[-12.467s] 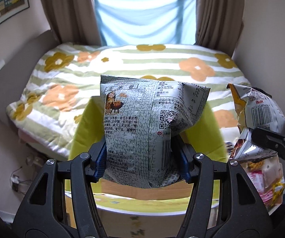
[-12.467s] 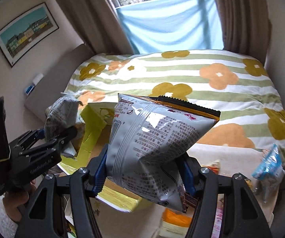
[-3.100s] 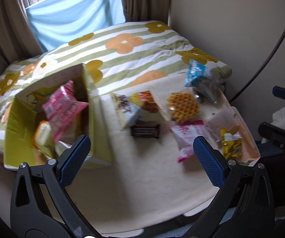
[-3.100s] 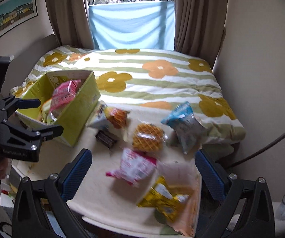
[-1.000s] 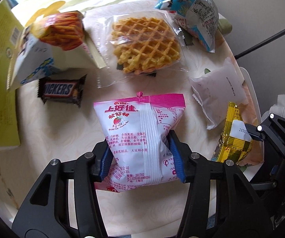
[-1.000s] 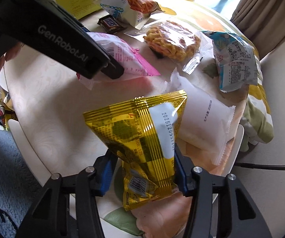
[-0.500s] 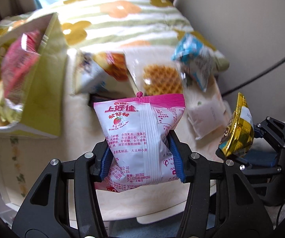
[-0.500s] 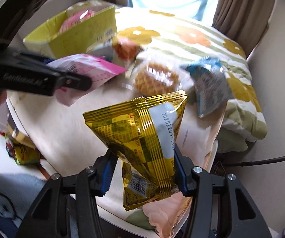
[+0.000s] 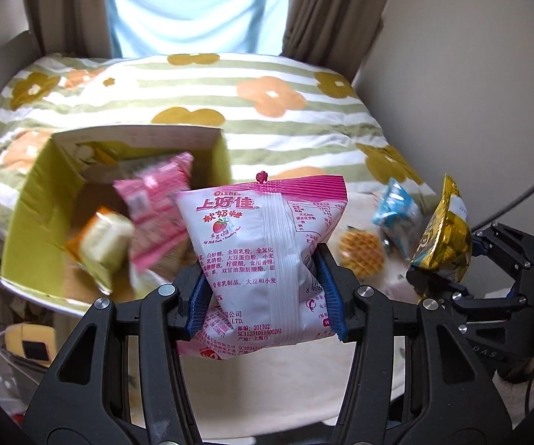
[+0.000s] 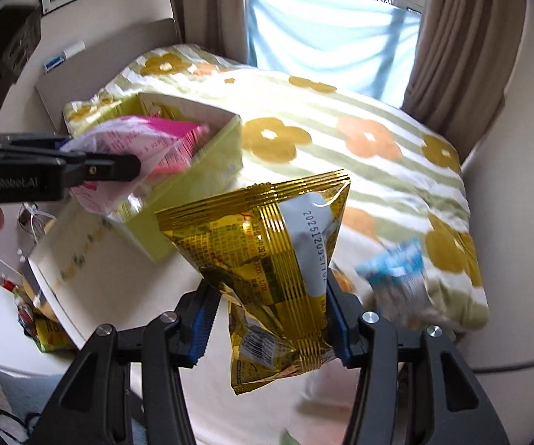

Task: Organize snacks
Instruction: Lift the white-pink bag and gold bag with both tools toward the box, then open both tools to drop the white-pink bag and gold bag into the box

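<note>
Floral bedspread [image 9: 200, 85] (striped), brown curtains [image 10: 463, 48]

Each camera rides behind its own tool, angled steeply down along the fingers from above the counter [image 9: 359, 382]. The left wrist view faces the yellow box [image 9: 29, 222] and bed [image 9: 229, 89] — the right wrist view, off to its side, shares both, closer to the window [image 10: 326, 33].

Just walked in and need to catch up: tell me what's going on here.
A person is tidying snacks into a yellow-green box on a table beside a bed. The left tongs are shut on a pink-and-white candy bag; the right tongs are shut on a gold foil packet. Both packets are held in the air. A waffle and a blue packet lie on the table.
</note>
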Motion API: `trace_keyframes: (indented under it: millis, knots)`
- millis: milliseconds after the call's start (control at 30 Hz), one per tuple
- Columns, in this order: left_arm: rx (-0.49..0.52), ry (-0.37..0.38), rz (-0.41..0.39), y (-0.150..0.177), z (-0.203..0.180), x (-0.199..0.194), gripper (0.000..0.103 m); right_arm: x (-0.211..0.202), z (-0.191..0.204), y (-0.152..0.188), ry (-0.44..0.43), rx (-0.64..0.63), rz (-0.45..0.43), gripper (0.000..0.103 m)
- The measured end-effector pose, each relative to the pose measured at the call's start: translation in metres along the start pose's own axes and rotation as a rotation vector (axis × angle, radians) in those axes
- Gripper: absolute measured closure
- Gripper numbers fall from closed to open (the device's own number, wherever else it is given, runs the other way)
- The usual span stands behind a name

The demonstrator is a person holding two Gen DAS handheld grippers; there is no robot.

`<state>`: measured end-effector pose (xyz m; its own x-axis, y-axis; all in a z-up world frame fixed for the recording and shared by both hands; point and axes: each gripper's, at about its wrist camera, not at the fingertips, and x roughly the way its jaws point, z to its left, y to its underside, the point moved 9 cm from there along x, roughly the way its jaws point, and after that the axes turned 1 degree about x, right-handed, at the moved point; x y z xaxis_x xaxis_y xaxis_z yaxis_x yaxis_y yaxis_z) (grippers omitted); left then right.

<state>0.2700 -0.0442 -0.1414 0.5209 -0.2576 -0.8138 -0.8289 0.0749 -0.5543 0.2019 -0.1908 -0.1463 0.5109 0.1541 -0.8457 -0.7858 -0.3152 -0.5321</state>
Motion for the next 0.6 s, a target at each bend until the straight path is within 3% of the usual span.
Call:
trace_keyframes:
  millis: [400,600]
  knots:
    - [-0.019,-0.094,0.029,-0.023,0.164,0.004,0.055,0.062,0.110,-0.113,-0.095,0.013,-0.024,0.055]
    - [-0.001,-0.144,0.079,-0.012,0.213,0.027,0.055,0.095,0.154,-0.144,-0.148,0.038,0.014,0.055]
